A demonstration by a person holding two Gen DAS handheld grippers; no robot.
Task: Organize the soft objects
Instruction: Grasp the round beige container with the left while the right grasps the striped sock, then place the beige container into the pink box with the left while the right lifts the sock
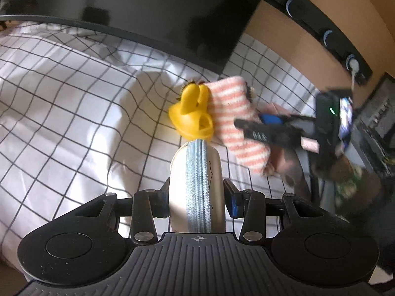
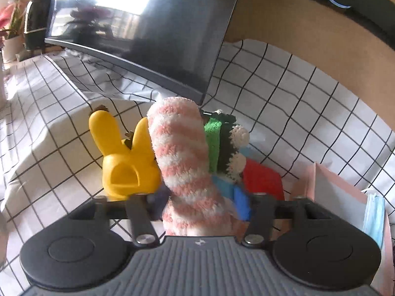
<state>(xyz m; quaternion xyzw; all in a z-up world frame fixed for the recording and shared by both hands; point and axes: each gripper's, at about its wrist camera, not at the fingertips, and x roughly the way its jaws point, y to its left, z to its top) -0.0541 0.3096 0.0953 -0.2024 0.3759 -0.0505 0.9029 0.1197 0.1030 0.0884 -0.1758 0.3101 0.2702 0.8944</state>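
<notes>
A white cloth with a black grid covers the desk (image 1: 61,93), with a dark monitor (image 1: 160,12) along its far edge. In the left wrist view, the left tool (image 1: 197,192) is clenched on a cream zippered pouch (image 1: 197,185), its pale blue zipper running straight ahead toward a yellow rabbit-eared toy (image 1: 192,113). Beyond it the blurred right tool (image 1: 249,125) carries a pink-striped fuzzy sock (image 1: 234,120).

In the right wrist view, the right tool (image 2: 205,207) grips the sock (image 2: 182,160), its long axis pointing away toward the monitor (image 2: 172,37). The yellow toy (image 2: 126,165) sits just left; green, black and red knits (image 2: 222,145) lie right. No writing is readable.
</notes>
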